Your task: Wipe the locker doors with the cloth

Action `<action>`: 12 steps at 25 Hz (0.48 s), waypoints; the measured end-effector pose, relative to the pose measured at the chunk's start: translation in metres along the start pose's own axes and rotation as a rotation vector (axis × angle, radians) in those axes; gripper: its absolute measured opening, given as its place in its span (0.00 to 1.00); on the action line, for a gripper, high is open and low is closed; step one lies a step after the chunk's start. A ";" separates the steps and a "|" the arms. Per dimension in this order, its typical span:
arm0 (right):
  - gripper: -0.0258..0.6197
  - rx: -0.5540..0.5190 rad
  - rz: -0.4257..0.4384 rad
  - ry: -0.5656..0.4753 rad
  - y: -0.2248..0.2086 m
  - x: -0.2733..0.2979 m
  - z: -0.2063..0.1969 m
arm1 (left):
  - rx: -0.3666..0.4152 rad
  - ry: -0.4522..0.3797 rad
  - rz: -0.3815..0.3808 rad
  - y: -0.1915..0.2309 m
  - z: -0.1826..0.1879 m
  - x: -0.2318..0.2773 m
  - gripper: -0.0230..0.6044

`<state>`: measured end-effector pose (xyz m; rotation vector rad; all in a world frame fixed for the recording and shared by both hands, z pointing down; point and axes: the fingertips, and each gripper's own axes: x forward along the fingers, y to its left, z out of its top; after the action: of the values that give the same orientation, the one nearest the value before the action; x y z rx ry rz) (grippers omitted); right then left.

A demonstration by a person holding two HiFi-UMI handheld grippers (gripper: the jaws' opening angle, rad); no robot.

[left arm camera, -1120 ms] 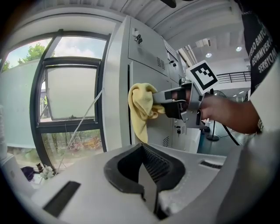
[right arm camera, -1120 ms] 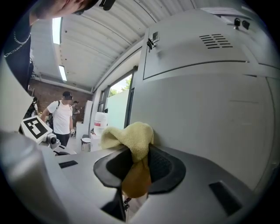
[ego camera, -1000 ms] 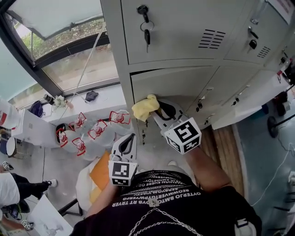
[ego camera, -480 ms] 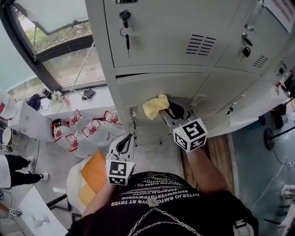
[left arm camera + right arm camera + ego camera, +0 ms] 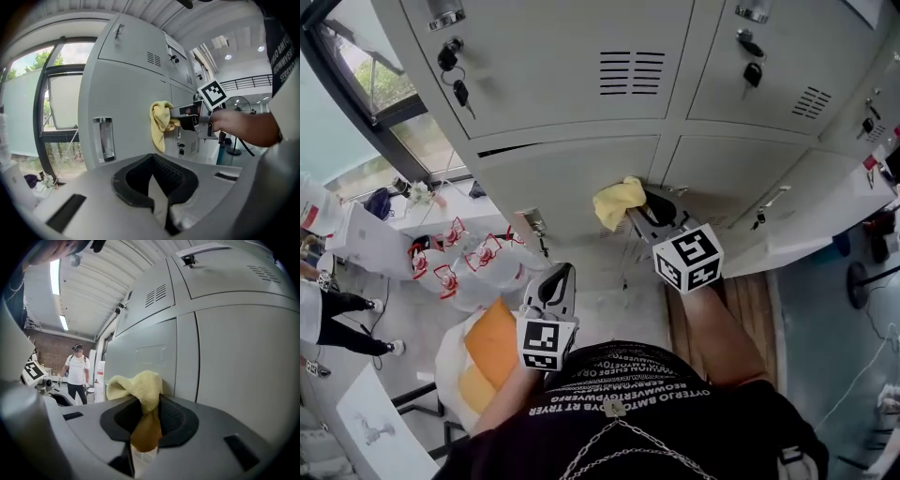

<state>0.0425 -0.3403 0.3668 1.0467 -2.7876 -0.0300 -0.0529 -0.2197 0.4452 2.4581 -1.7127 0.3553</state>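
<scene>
A yellow cloth (image 5: 618, 201) is pressed against a grey lower locker door (image 5: 567, 183), near that door's right edge. My right gripper (image 5: 637, 210) is shut on the cloth (image 5: 136, 387), which bunches out past its tips against the door. My left gripper (image 5: 562, 276) hangs lower and to the left, away from the lockers, shut with nothing between its jaws. In the left gripper view the cloth (image 5: 161, 123) droops from the right gripper beside a recessed door handle (image 5: 104, 138).
Keys (image 5: 457, 82) hang from the upper left locker's lock. White bags with red print (image 5: 459, 264) and an orange-and-white bag (image 5: 490, 345) lie on the floor at the left. A window (image 5: 380, 86) stands beyond them. A person (image 5: 77, 371) stands further back.
The right gripper has carried the cloth rightward across the lower door, from its left edge to its right edge. The left gripper has stayed low and shut.
</scene>
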 end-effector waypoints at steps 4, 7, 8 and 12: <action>0.18 0.016 -0.003 -0.003 -0.014 -0.009 -0.006 | -0.013 0.007 0.055 -0.006 -0.002 -0.005 0.05; 0.18 0.023 -0.005 0.006 -0.019 -0.015 -0.011 | -0.033 0.008 0.098 -0.011 -0.003 -0.011 0.05; 0.18 0.026 -0.003 0.007 -0.020 -0.018 -0.011 | -0.039 0.010 0.111 -0.012 -0.004 -0.013 0.05; 0.18 0.059 0.038 -0.010 -0.011 -0.032 -0.012 | -0.064 0.032 0.161 -0.012 -0.012 -0.026 0.05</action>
<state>0.0757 -0.3271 0.3735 1.0084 -2.8327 0.0516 -0.0518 -0.1887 0.4504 2.2651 -1.8832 0.3481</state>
